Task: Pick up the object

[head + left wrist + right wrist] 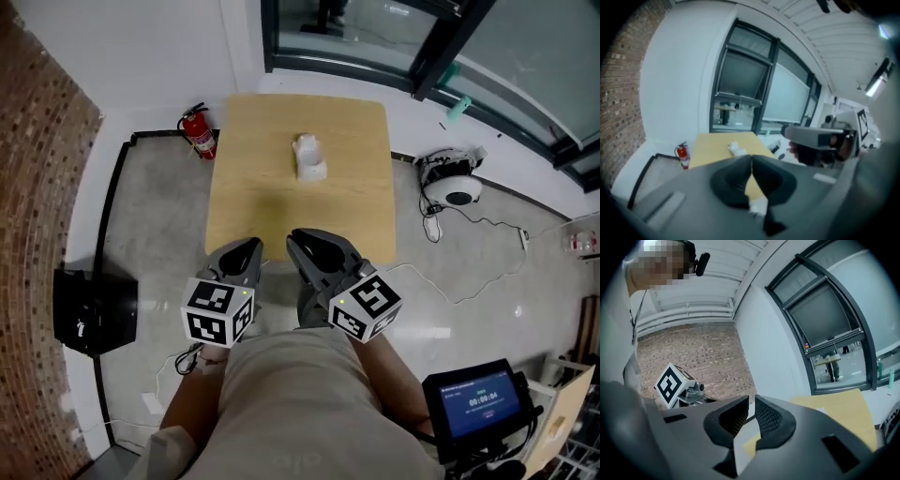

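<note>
Head view: a small white object [309,157] lies on the far half of a wooden desk [244,202], alone on the top. The left hand-held gripper [248,248] and the right hand-held gripper [302,242] hang side by side over the desk's near edge, close to the person's body and well apart from the object. A red extinguisher [199,132] stands on the floor by the desk's far left corner.

Left gripper view: the left hand-held gripper [751,161] has its jaws pressed together along one line, with nothing between them. Beyond the tips the object [736,149] sits on the desk [710,146], ahead and a little to the left.

Right gripper view: the right hand-held gripper [751,402] has its jaws a narrow gap apart and empty. It is aimed off toward the brick wall, with the desk [839,416] at the right of the frame; the object cannot be made out there with any certainty.

By the look of it the pick-up has not begun. Nothing is held or touched. What is left appears to be the whole job: reach across the desk, open a hand-held gripper around the object, close on it and lift.
</note>
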Available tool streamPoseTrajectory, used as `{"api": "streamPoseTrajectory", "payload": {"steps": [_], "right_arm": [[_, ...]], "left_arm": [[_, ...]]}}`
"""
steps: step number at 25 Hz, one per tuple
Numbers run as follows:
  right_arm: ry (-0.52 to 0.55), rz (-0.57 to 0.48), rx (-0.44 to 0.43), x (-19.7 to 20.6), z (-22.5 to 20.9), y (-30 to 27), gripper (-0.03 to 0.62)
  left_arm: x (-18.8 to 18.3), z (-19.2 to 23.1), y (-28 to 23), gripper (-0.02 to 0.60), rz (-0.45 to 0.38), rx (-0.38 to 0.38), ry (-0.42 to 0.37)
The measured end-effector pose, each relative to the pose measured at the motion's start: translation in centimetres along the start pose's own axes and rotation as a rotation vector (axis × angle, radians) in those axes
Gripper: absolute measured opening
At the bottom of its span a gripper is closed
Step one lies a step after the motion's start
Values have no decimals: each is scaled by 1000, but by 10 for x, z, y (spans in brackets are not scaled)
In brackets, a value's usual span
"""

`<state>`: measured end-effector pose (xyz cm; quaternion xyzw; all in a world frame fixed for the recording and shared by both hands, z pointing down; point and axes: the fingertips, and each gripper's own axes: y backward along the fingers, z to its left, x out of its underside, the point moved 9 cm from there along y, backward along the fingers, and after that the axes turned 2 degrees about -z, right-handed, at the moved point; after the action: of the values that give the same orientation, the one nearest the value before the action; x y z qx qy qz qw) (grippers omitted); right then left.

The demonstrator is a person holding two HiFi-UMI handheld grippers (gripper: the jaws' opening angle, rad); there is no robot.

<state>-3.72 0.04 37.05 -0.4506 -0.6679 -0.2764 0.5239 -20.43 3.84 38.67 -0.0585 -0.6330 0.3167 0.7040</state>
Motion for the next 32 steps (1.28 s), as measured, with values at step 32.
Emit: {"api": "streamPoseTrajectory", "payload": {"steps": [32], "right_arm": [[-27, 229, 641, -34, -220, 26, 46]], "left_arm": [[-24, 110, -504, 242, 825, 409, -988]]}}
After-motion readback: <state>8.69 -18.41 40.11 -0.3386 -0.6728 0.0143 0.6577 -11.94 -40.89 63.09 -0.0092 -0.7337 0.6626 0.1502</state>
